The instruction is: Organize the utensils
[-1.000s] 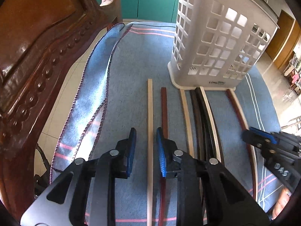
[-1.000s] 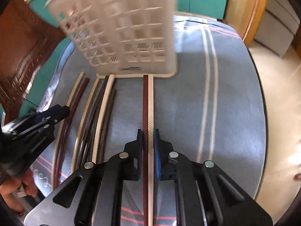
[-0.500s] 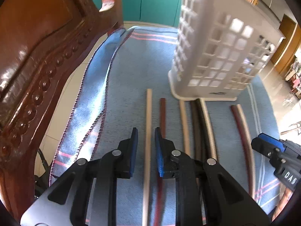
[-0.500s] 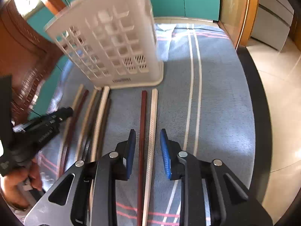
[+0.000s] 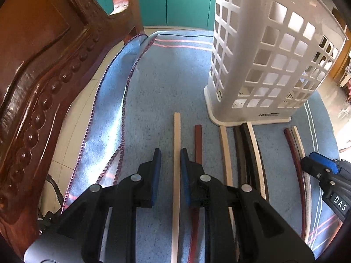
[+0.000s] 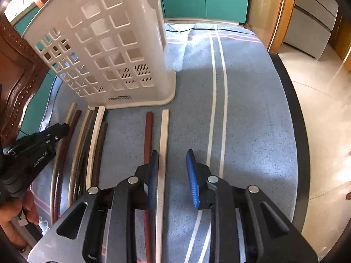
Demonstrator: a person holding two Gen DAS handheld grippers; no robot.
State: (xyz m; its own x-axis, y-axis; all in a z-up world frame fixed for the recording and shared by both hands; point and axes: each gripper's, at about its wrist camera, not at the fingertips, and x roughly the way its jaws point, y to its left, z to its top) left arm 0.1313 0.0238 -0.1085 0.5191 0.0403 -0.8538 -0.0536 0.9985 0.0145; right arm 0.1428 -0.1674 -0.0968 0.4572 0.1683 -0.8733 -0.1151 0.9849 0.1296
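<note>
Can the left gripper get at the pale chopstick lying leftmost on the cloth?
Probably yes: the left gripper is open with the pale chopstick running between its fingers, and nothing covers it.

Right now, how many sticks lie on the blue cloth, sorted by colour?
Pale sticks: 4
Reddish-brown sticks: 2
Dark sticks: about 3, bunched too tightly to separate surely
Total: about 9
</note>
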